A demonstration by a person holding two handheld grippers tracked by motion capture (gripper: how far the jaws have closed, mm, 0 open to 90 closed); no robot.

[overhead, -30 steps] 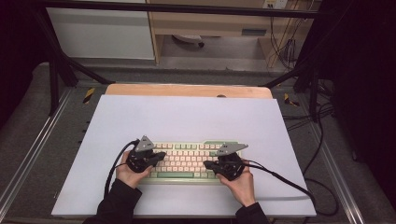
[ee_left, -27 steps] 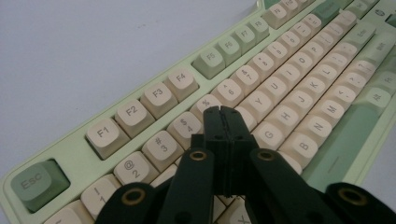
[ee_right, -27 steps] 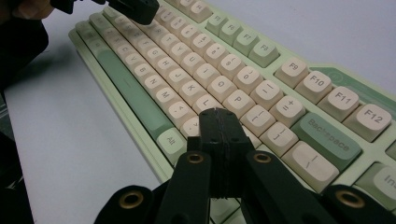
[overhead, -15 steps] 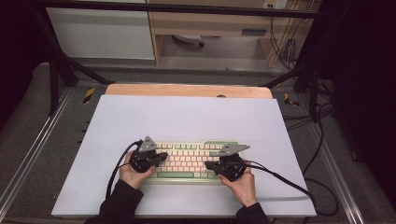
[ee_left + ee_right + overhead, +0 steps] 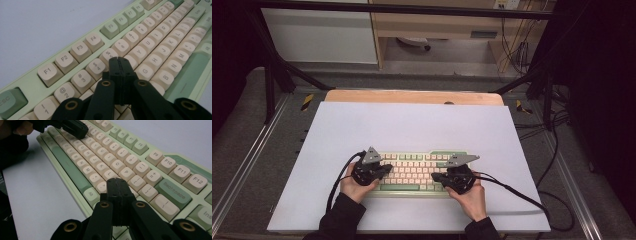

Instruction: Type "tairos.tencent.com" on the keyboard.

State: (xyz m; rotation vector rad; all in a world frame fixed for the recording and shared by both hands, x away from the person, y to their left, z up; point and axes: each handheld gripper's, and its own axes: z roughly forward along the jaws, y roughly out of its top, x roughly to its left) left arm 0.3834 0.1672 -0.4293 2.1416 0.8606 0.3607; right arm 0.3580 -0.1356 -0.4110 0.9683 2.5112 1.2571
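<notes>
A pale green keyboard with cream keycaps lies near the front of the white mat. My left gripper hovers over the keyboard's left part, jaws shut with nothing between them. In the left gripper view its tips sit just over the keys near R and T. My right gripper is over the keyboard's right part, shut as well and holding nothing. In the right gripper view its tips stand above the keys beside the L and P columns, and the left gripper shows far off.
The white mat covers a wooden table with open room behind and beside the keyboard. Black cables trail off the right gripper toward the table's right edge. Metal frame rails run along both sides.
</notes>
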